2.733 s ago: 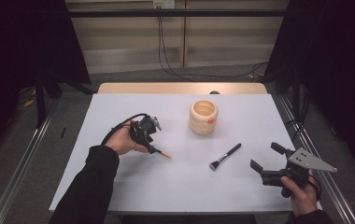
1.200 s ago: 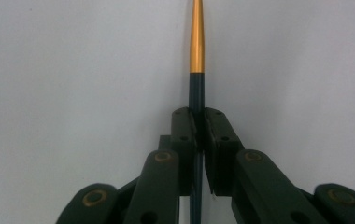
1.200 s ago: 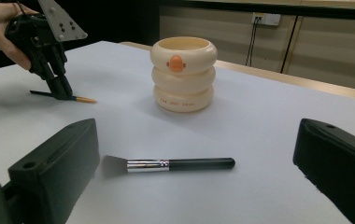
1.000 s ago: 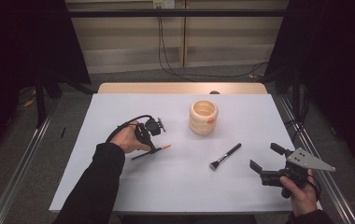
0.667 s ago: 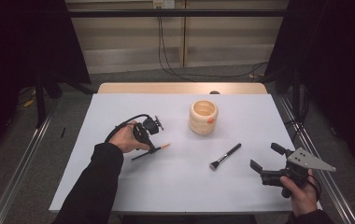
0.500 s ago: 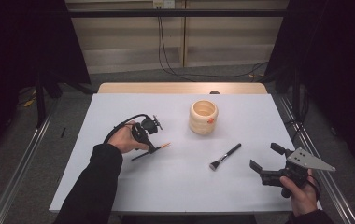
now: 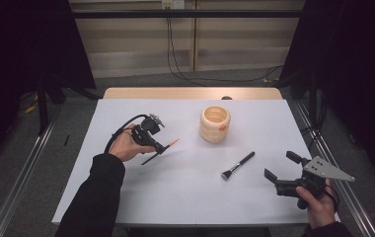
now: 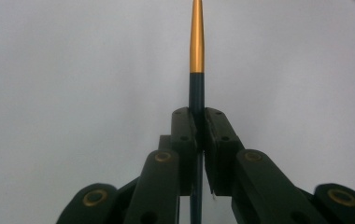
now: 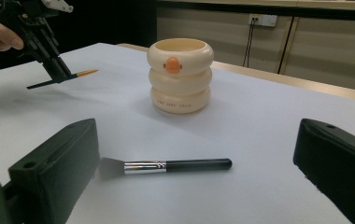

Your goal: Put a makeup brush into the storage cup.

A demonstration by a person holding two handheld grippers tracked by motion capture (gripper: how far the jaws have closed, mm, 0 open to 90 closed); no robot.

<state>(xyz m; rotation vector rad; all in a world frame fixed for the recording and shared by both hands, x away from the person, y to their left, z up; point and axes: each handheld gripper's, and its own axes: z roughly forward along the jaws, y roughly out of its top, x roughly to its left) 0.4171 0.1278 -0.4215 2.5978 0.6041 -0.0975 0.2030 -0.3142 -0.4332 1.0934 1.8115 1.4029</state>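
Progress stands at roughly the halfway mark, in our judgement. We find the left tongs (image 7: 155, 147) pressed together on a slim dark pencil-like stick with an orange-gold tip (image 8: 196, 42), pinched near its middle, and held clear of the white counter (image 7: 175, 197) to the left of the cream ringed holder (image 7: 214, 123). In the right gripper view the stick (image 9: 63, 77) hangs above the surface, its gold tip towards the holder (image 9: 180, 74), with a gap between the two.

We note the holder upright near the middle of the counter, towards its far side, its mouth open. From the high view we cannot tell whether anything lies inside.

The silver-ferruled brush (image 7: 237, 165) lies flat on the counter between the holder and the right tongs (image 7: 280, 177), untouched. The right tongs stand spread wide, pinching nothing, low over the near right part of the counter.

We judge the pickup of the stick done; carrying it to the holder and dropping it in remains, and the brush has yet to be handled.
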